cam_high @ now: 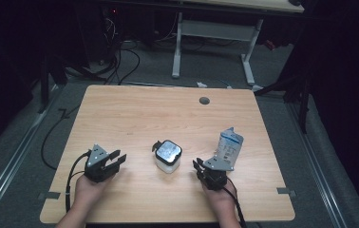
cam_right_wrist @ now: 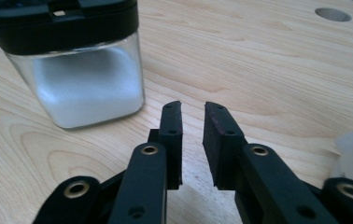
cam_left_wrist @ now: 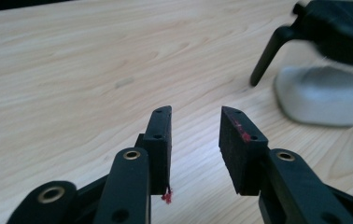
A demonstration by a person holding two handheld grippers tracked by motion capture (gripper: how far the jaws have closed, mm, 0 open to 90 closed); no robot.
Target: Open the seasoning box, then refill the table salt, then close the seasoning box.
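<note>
- Jar: sits near table centre, slightly toward the near edge, upright. Clear square body, black lid, a black latch lever sticking out at about 10 o'clock from the lid in the high view.
- Contents: white powder or fine grains, filling roughly the lower two thirds as seen in the right gripper view. Judged moderately heavy for its size; load would shift if tipped.
- Walls look rigid and glossy, glass or hard plastic; which one I cannot tell. Judged slippery against flat pads and possibly breakable if dropped.
- Best hold, in my judgement: two opposite flat sides of the body, below the lid, jaws level. Lid and lever are poor grips; the lever may swing or unlatch.
- Left gripper: at 9 o'clock of the jar, apart from it. Jaws part open, nothing between them; bare wood shows through the gap in the left gripper view. Jar appears there blurred at 2 o'clock.
- Right gripper: at 3 to 4 o'clock of the jar, near but not touching. Jaws stand slightly apart, nothing between them.
- Pouch: blue-white, upright, top crumpled, just beyond the right gripper at 3 o'clock of the jar. Judged light and soft.
- Neither gap looks wide enough for the jar body yet.
</note>
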